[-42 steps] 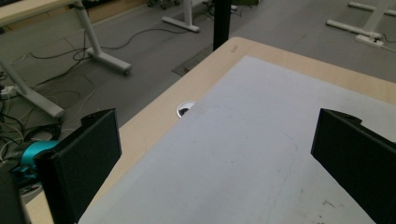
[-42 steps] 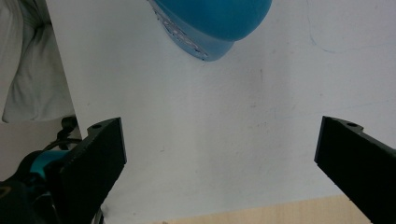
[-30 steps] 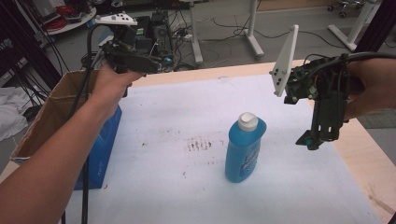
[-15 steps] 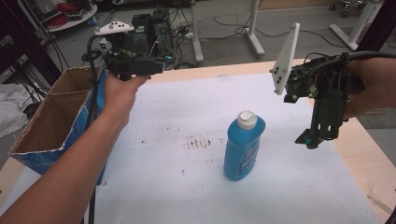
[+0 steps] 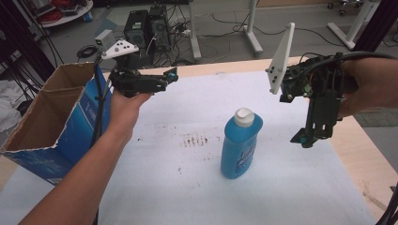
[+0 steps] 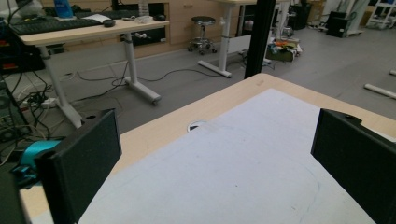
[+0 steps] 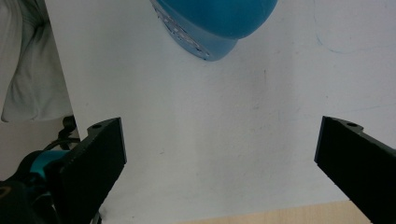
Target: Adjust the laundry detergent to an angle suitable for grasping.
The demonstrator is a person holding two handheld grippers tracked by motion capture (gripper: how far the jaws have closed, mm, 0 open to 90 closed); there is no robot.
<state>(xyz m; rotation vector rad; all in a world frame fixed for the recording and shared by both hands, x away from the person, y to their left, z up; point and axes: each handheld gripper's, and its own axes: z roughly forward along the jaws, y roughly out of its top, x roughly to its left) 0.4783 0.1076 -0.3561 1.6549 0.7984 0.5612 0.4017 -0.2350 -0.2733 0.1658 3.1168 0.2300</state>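
Observation:
A blue bottle (image 5: 241, 149) with a white cap stands upright on the white sheet (image 5: 178, 197); its blue body (image 7: 219, 23) appears at the top of the right gripper view. My right gripper (image 5: 307, 138) hangs to the right of the bottle, pointing down at the sheet, apart from it. In its own view the right gripper (image 7: 224, 144) is open with bare sheet between the jaws. My left gripper (image 5: 170, 76) is held level above the sheet's far left part, pointing right. The left gripper (image 6: 219, 140) is open and empty, facing the table's far edge.
An open cardboard box (image 5: 56, 122) with blue sides stands at the table's left edge beside my left forearm. Bare wooden table (image 5: 363, 154) borders the sheet on the right. Beyond the table are desks, cables and computer cases on the floor.
My left hand has carried its gripper to the right, from above the box to over the sheet's left part. The right gripper and the bottle have stayed put.

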